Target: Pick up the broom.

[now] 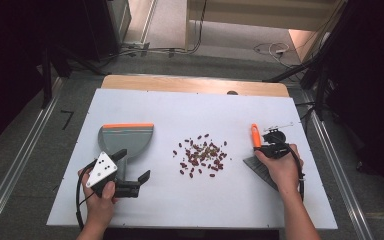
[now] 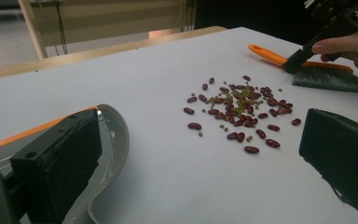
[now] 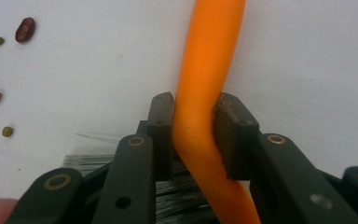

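On the left side of the white table (image 1: 155, 200) your left hand (image 1: 99, 200) holds the left gripper (image 1: 134, 180) low over the surface, and its jaws are spread wide with nothing between them. Just beside this gripper, on the far side, lies the grey dustpan (image 1: 125, 140) with an orange edge; in the left gripper view one jaw stands over the rim of the dustpan (image 2: 114, 140), but you cannot tell if it touches. Near the middle of the table is a loose pile of beans (image 1: 202, 155), dark red ones mixed with small green ones (image 2: 240, 112), well apart from both grippers. At the right side your right hand (image 1: 280, 167) holds the right gripper (image 1: 266, 148), and its jaws are pressed on the orange handle of the brush (image 3: 200, 121), one jaw on each side. The brush (image 1: 255, 135) lies with its handle pointing away from you, and its dark bristles (image 2: 328, 79) rest on the table close to the beans.
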`<control>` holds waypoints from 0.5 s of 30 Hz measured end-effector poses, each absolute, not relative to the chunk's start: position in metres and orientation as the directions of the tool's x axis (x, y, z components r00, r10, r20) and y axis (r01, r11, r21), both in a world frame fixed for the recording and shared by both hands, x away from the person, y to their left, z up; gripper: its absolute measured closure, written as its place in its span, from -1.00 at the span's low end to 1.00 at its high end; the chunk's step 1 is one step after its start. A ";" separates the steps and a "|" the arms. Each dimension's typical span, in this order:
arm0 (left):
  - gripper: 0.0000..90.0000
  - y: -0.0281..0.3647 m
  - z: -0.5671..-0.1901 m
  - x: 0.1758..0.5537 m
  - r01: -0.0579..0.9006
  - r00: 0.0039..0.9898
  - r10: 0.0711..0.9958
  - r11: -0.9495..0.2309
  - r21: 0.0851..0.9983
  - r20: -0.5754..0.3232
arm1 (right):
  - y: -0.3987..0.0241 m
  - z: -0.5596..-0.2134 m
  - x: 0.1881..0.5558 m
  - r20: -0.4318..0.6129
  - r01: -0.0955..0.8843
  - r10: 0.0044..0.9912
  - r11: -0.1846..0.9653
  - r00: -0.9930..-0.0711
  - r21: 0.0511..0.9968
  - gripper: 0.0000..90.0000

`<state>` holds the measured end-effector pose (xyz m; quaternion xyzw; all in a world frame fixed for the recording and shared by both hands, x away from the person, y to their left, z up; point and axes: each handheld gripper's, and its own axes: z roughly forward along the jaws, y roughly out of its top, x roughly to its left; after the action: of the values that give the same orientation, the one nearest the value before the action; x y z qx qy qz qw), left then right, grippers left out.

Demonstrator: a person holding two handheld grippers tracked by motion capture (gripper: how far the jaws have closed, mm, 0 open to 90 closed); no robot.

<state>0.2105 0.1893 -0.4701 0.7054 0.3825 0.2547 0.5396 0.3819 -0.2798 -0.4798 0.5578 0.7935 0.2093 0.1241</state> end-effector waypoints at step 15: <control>-1.00 0.184 -0.460 0.212 0.244 0.582 0.811 -0.111 0.963 -0.053 | -0.290 -0.478 0.365 0.069 0.752 0.927 0.254 -0.369 0.608 0.50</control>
<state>0.2123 0.1837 -0.4605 0.6993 0.3771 0.2582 0.5496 0.3647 -0.2898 -0.4781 0.5403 0.7768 0.2846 0.1538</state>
